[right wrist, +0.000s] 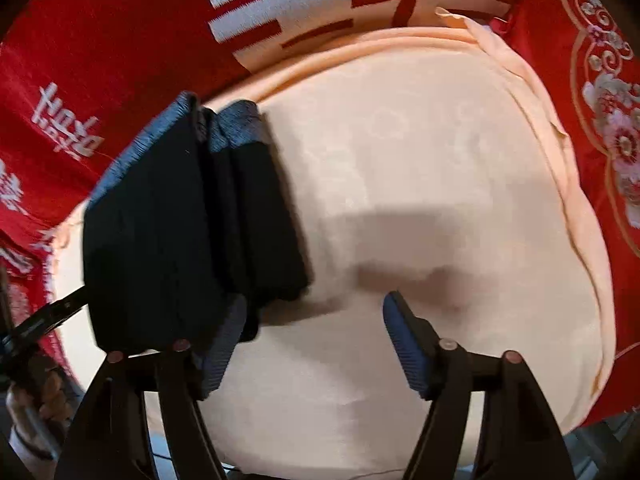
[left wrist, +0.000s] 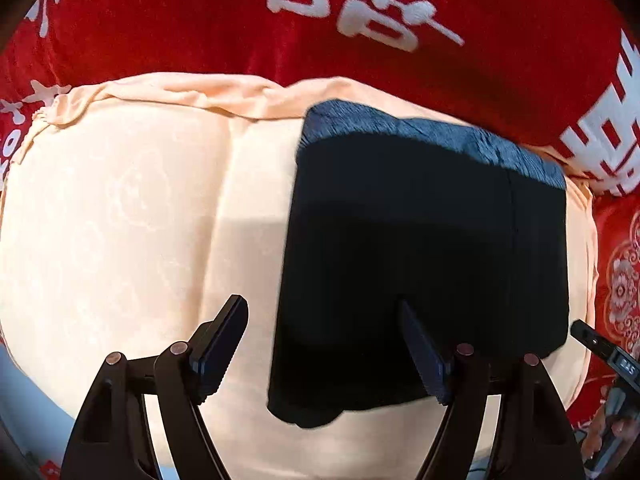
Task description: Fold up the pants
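The black pants [left wrist: 424,264] lie folded into a compact rectangle on a peach cushion [left wrist: 132,216], with a blue-grey waistband [left wrist: 432,132] along the far edge. My left gripper [left wrist: 324,344] is open and empty just above the pants' near left edge. In the right wrist view the folded pants [right wrist: 180,232] lie at the left, layers stacked. My right gripper [right wrist: 312,340] is open and empty, its left finger [right wrist: 224,344] by the pants' near right corner. The other gripper's tip shows at the right of the left view [left wrist: 600,348] and at the left of the right view [right wrist: 52,316].
The peach cushion [right wrist: 420,168] rests on a red blanket with white characters [left wrist: 360,4]. A red embroidered pillow [right wrist: 600,92] lies to the right. A hand [right wrist: 44,396] holds the other gripper at lower left.
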`<action>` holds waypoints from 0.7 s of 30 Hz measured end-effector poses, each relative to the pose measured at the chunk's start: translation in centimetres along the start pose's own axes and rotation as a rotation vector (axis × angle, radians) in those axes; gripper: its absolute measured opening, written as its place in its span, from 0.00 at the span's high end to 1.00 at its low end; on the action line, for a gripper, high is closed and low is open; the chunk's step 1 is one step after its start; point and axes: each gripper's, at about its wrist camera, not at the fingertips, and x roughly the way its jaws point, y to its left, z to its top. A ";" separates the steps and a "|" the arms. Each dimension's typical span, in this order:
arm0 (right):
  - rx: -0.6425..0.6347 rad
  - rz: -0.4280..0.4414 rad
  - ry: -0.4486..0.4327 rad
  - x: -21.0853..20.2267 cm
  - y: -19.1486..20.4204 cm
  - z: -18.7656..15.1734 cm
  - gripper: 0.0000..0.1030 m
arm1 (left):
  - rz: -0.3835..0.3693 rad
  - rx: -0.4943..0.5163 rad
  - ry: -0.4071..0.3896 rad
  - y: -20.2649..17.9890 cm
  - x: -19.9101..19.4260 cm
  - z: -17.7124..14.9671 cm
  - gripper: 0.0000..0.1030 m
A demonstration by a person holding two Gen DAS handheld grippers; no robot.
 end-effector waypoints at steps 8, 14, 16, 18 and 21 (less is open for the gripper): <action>-0.021 0.115 -0.016 0.0 0.9 2.1 0.22 | 0.032 -0.018 -0.007 0.4 1.4 1.6 0.01; -0.082 0.149 0.042 1.8 1.8 3.6 0.16 | 0.011 -0.032 0.014 1.8 2.5 2.9 0.01; -0.089 0.156 0.056 2.6 2.2 4.2 0.16 | 0.006 -0.023 0.010 2.1 2.6 3.4 0.01; -0.096 0.172 0.055 2.8 2.2 4.7 0.16 | 0.004 -0.005 0.006 2.2 2.8 3.9 0.01; -0.087 0.217 0.057 2.9 1.8 5.3 0.16 | -0.031 0.007 0.025 2.5 3.2 4.7 0.01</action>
